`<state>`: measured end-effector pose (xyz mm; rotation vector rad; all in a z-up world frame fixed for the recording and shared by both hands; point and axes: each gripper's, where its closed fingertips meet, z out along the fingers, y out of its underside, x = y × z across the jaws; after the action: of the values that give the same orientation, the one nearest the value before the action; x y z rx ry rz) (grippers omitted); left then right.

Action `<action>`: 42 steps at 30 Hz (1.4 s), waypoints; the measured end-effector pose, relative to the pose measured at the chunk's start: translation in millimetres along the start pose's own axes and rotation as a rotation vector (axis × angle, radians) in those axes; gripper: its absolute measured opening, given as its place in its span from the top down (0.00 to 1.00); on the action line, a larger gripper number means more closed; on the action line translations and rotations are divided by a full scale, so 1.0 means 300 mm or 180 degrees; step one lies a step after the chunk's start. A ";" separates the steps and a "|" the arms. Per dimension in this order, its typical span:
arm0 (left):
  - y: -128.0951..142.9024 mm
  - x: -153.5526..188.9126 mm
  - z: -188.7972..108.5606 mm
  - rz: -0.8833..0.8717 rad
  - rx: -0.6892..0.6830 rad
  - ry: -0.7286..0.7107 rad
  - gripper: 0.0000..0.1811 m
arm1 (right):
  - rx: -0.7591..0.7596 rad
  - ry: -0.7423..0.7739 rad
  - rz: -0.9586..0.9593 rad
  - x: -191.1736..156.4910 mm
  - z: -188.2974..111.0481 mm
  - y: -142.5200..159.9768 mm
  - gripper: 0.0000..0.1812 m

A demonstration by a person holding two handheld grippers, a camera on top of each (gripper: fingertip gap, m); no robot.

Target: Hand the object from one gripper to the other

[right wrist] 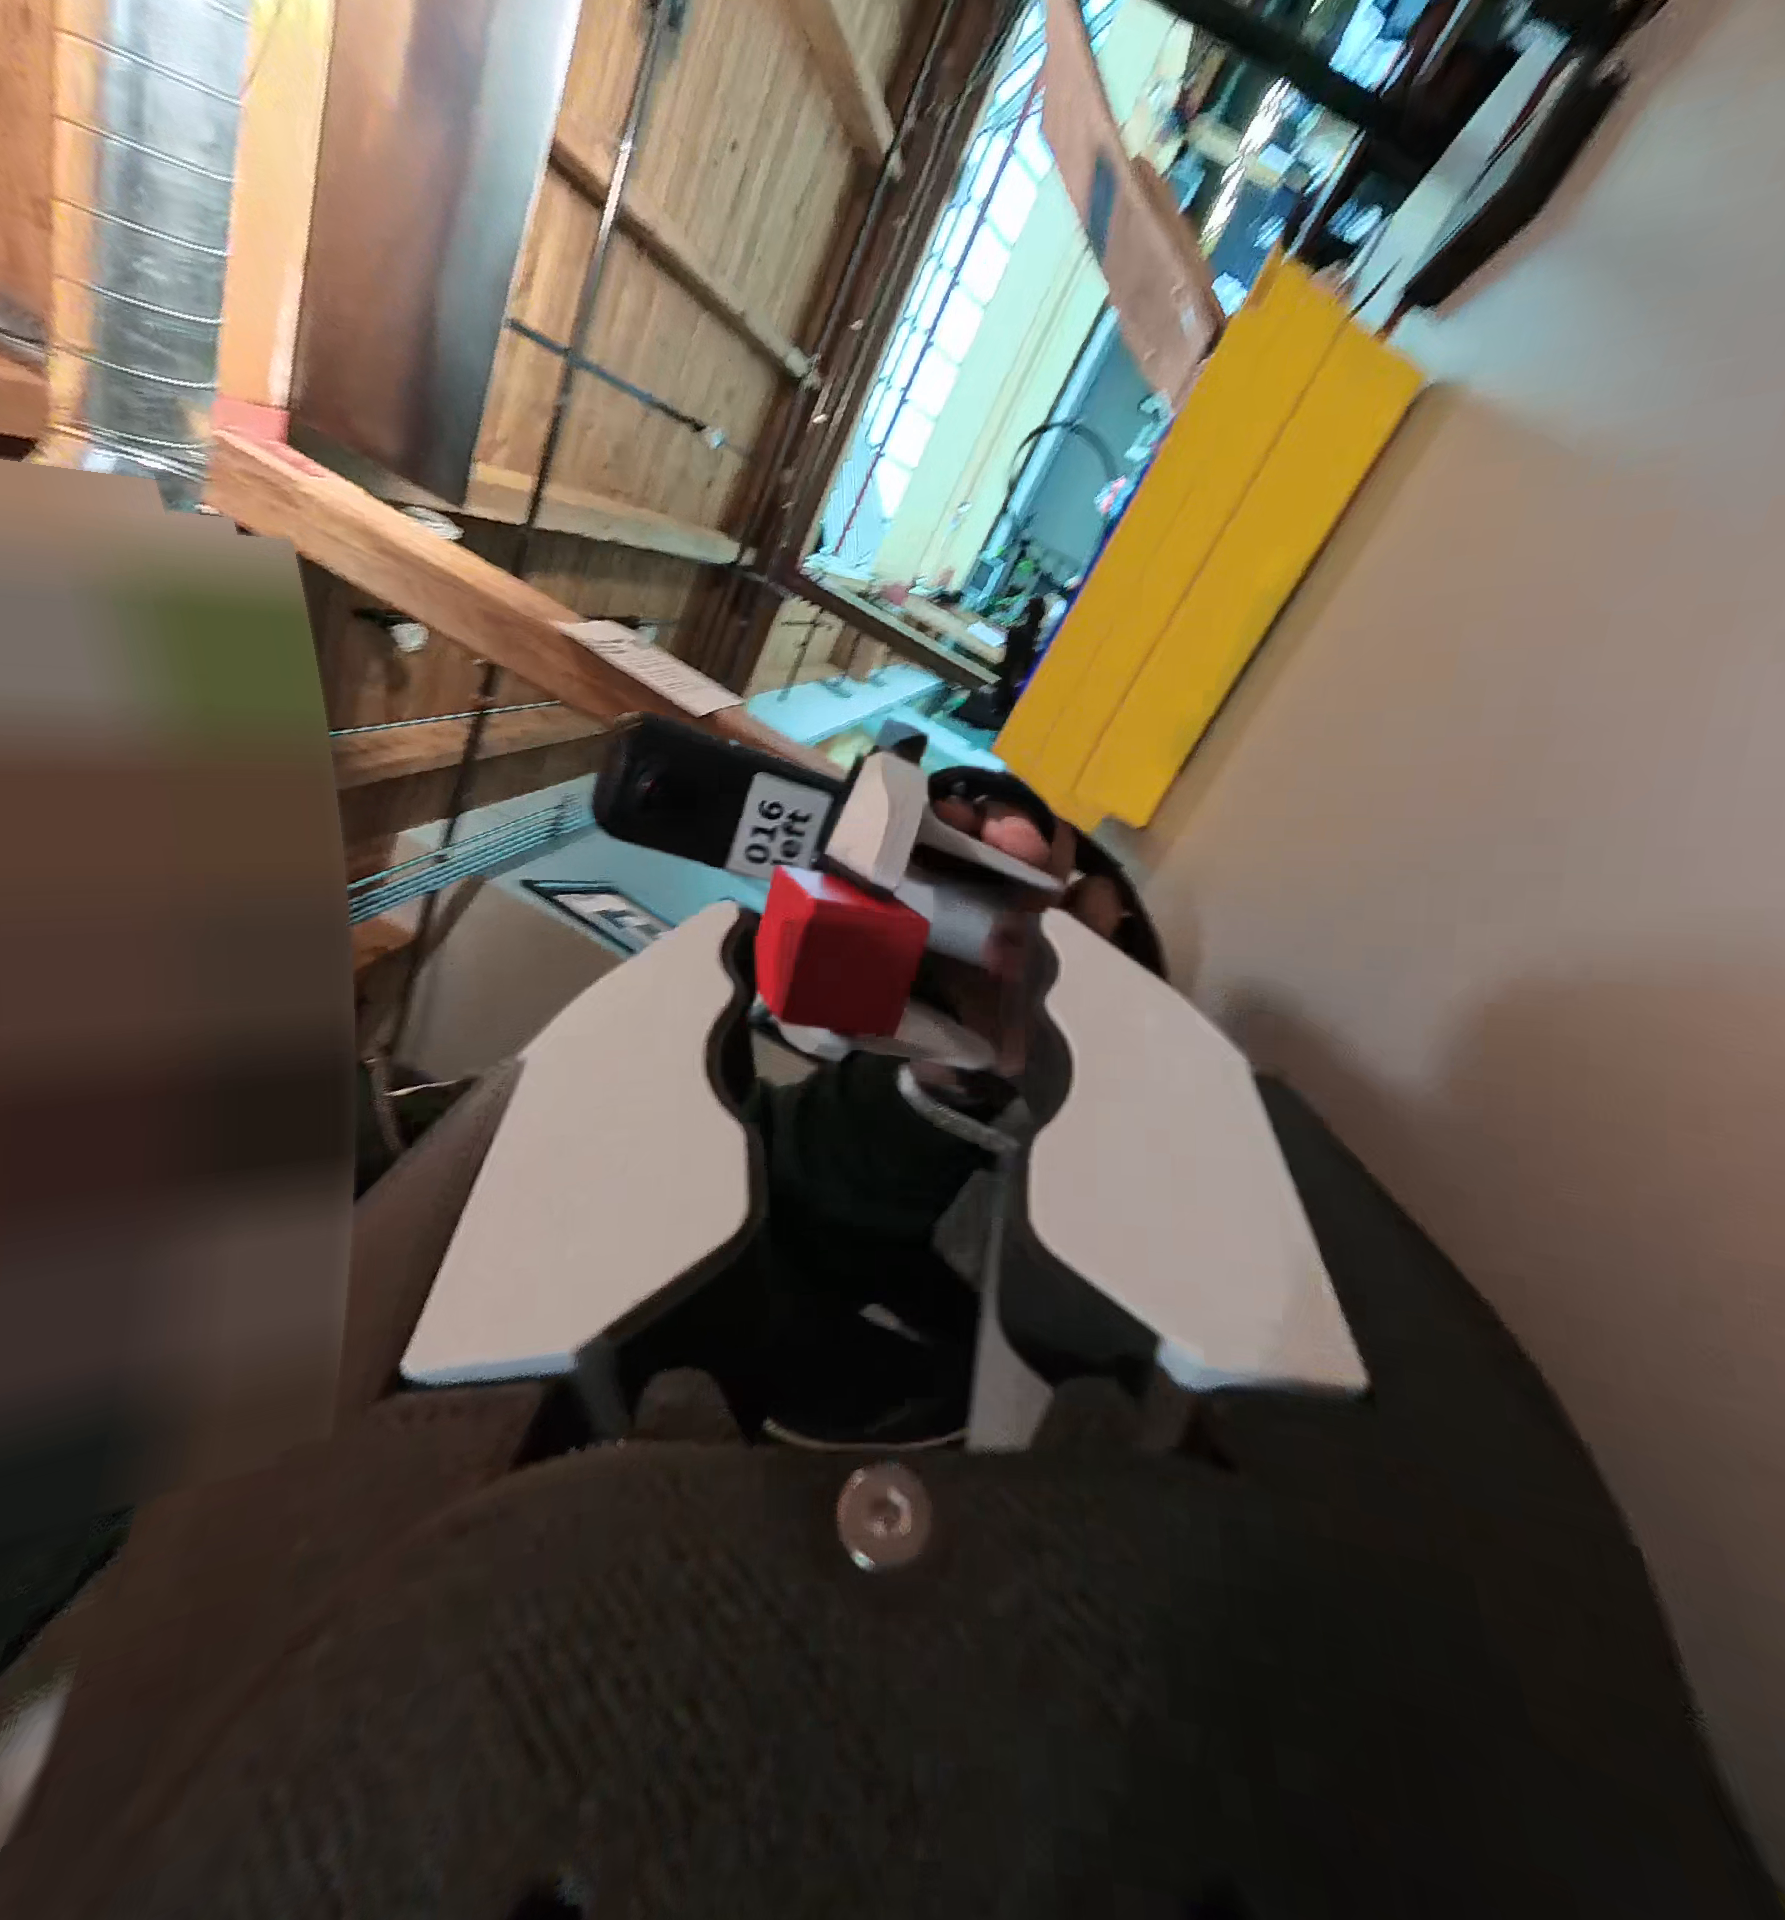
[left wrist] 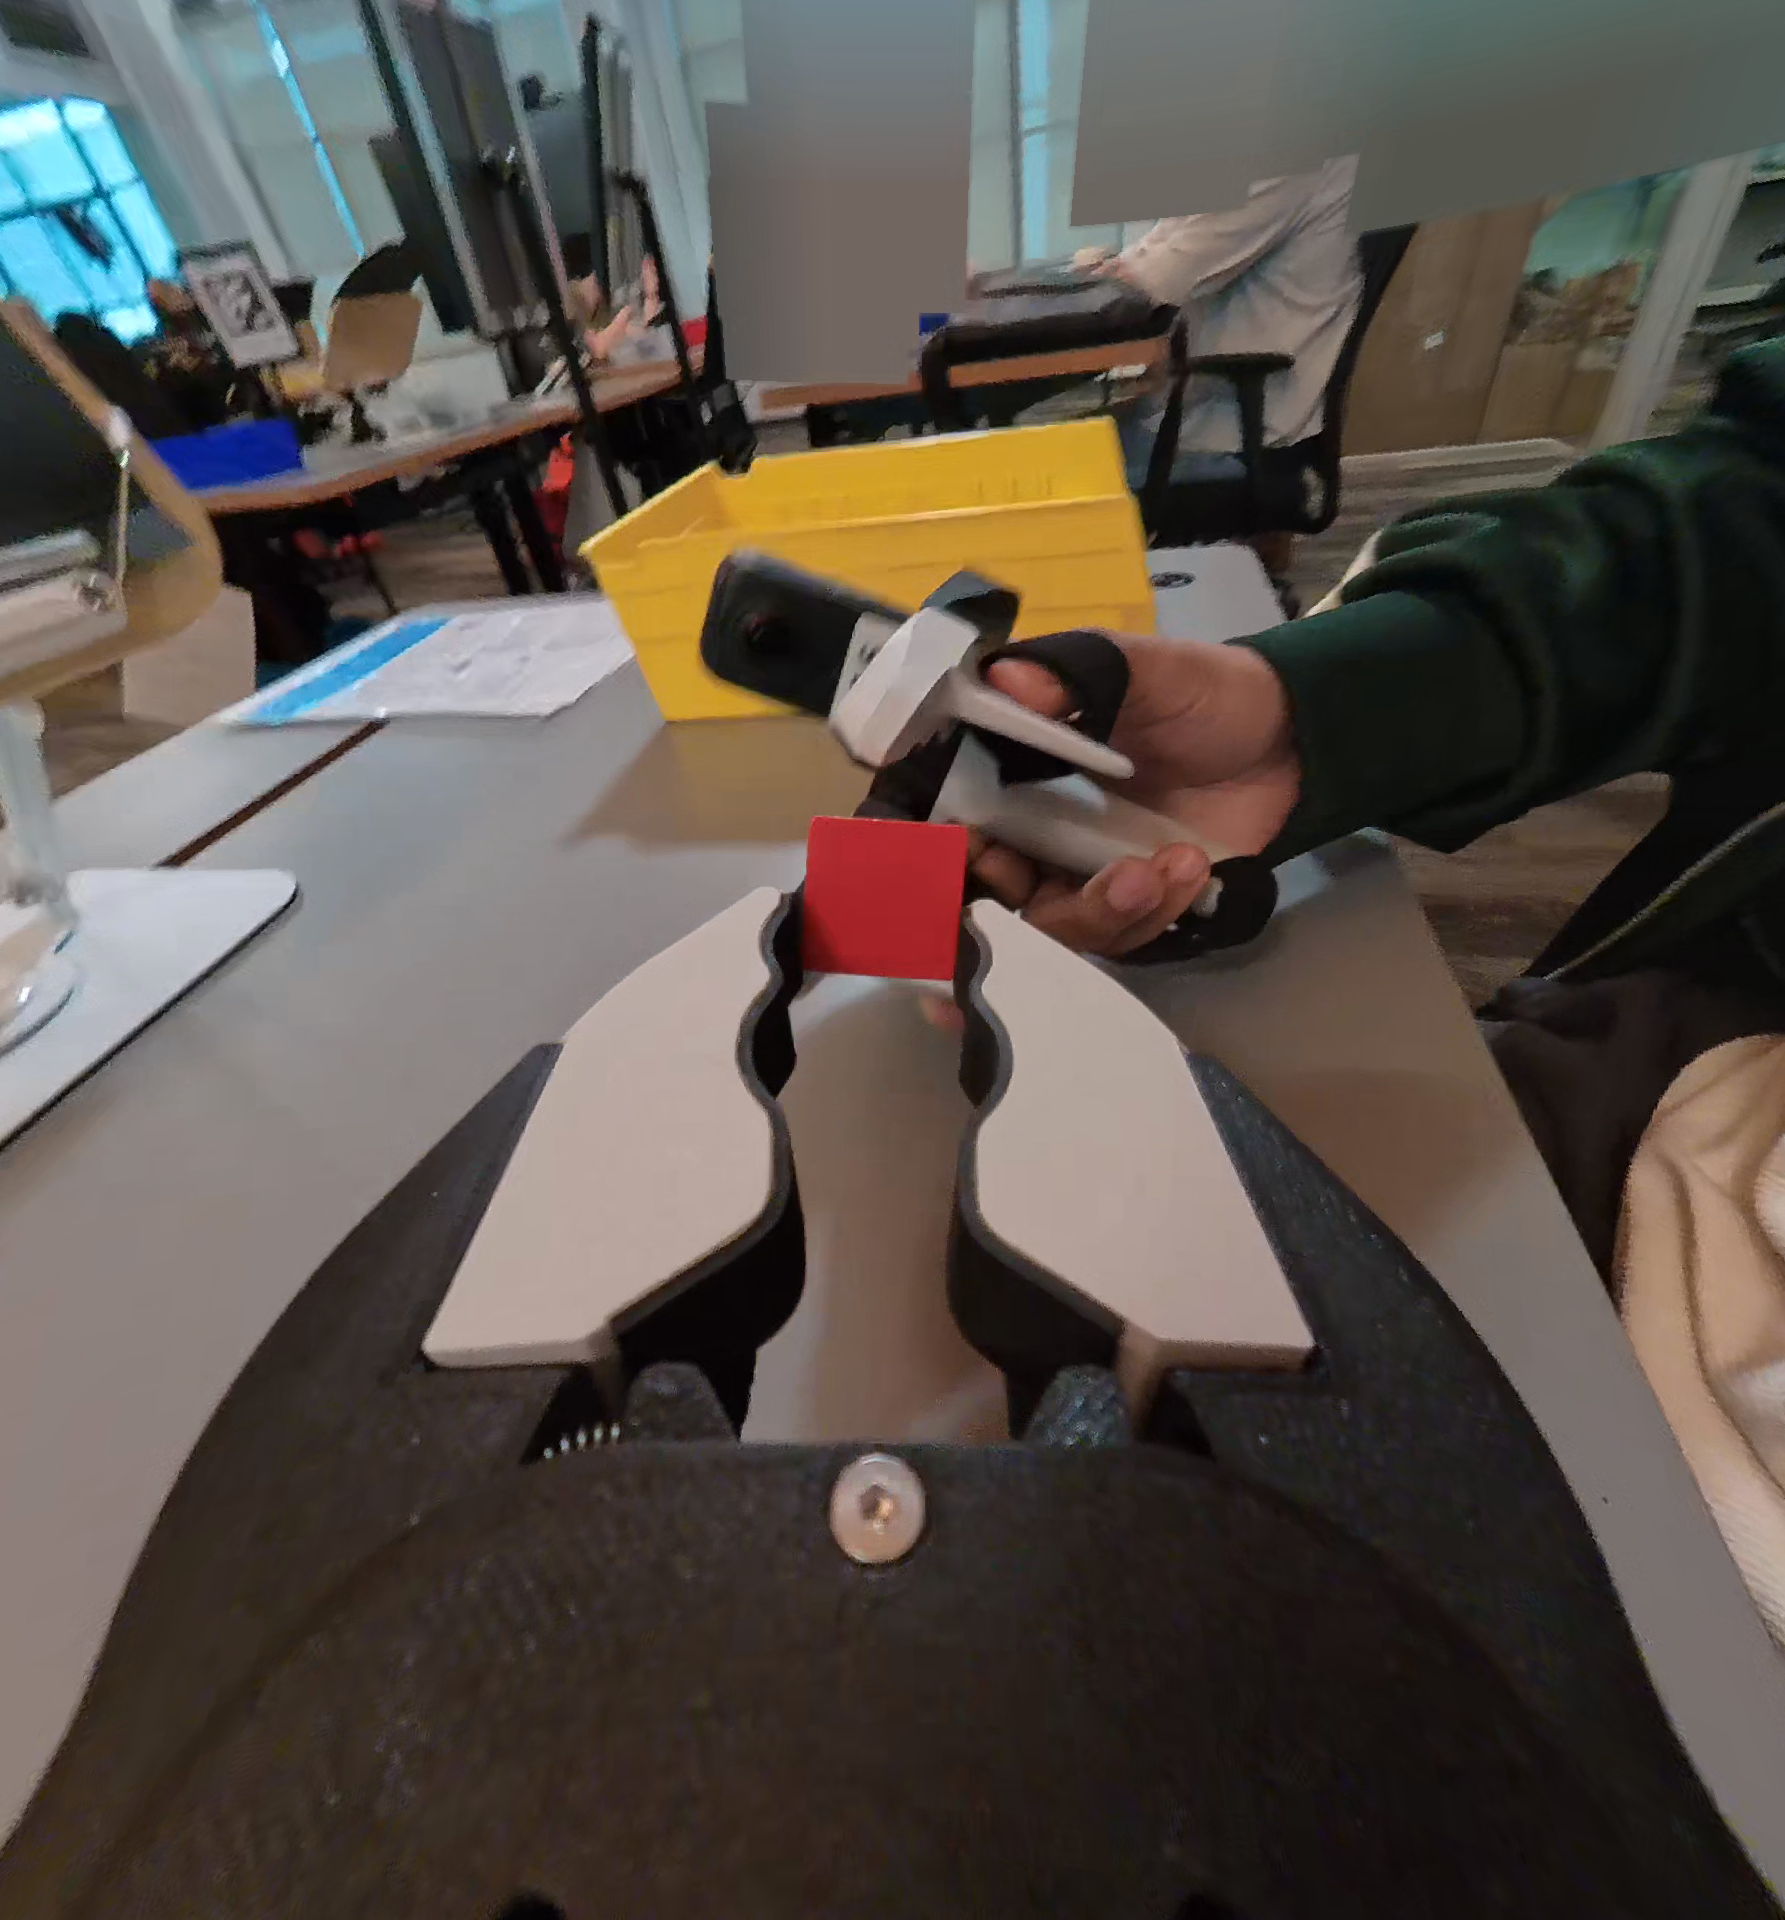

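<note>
A red cube [left wrist: 883,899] sits between the tips of my left gripper [left wrist: 880,935], which is shut on it and holds it above the grey table [left wrist: 400,935]. My right gripper [left wrist: 909,790], held by a hand with a green sleeve [left wrist: 1542,644], meets the cube from behind, and its fingertips are hidden by the cube. In the right wrist view the right gripper [right wrist: 888,940] is open, with the cube [right wrist: 836,961] between its tips, close to the left one and with a gap to the right one. One of the left gripper's fingers [right wrist: 877,821] shows above the cube.
A yellow bin [left wrist: 919,551] stands on the table behind the grippers and also shows in the right wrist view [right wrist: 1210,582]. Papers [left wrist: 452,665] lie at the back left. A monitor stand base [left wrist: 109,956] is at the left. A beige cloth [left wrist: 1750,1299] lies at the right edge.
</note>
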<state>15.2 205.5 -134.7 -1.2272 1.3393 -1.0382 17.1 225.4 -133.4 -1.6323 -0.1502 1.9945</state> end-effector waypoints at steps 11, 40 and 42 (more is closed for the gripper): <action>0.179 -0.085 0.006 0.0969 -0.1643 -0.0933 0.84 | -0.0518 0.1657 -0.1589 0.125 -0.035 0.016 0.75; 0.138 -0.055 0.039 0.1391 -0.1563 -0.1179 0.74 | -0.0549 0.1692 -0.1569 0.107 -0.035 0.018 0.85; 0.135 -0.068 0.033 0.1209 -0.1460 -0.1185 0.73 | -0.0464 0.1686 -0.1601 0.098 -0.050 -0.005 0.85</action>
<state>19.2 230.9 -173.4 -1.3432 1.4750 -0.2213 28.5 237.0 -162.1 -1.9231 -0.4602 1.1637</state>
